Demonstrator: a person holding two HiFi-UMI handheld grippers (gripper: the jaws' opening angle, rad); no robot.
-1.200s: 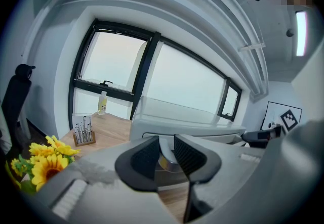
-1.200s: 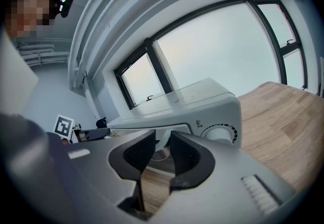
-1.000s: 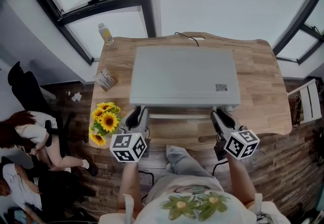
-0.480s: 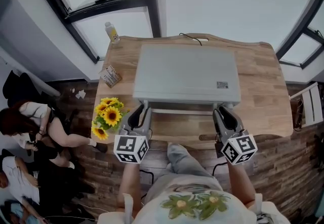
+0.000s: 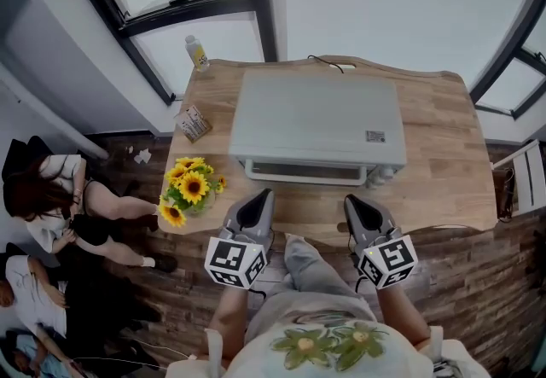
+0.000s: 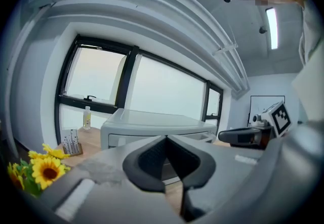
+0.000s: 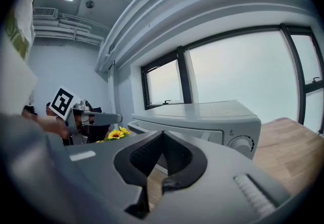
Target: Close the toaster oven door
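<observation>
The grey toaster oven (image 5: 316, 125) stands mid-table, its door (image 5: 309, 171) upright against the front and looking closed. My left gripper (image 5: 258, 197) hovers at the table's near edge, a short way back from the door's left end. Its jaws have just been closing and now meet with nothing between them (image 6: 166, 139). My right gripper (image 5: 357, 203) is drawn back the same way opposite the door's right end. Its jaws have also just been closing and are shut and empty (image 7: 162, 134). Both gripper views look level at the oven's front (image 6: 152, 124) (image 7: 202, 117).
Sunflowers (image 5: 188, 193) sit at the wooden table's (image 5: 444, 163) left front corner, a small carton (image 5: 194, 122) and a bottle (image 5: 198, 52) behind them. A cable (image 5: 328, 65) runs off the back edge. The oven's dial (image 7: 242, 143) is at its right. People sit on the floor at left (image 5: 51, 206).
Both grippers have pulled back from the oven's handle toward me and risen a little, and their jaws have shut. The door, earlier leaning out, now stands flush with the front.
</observation>
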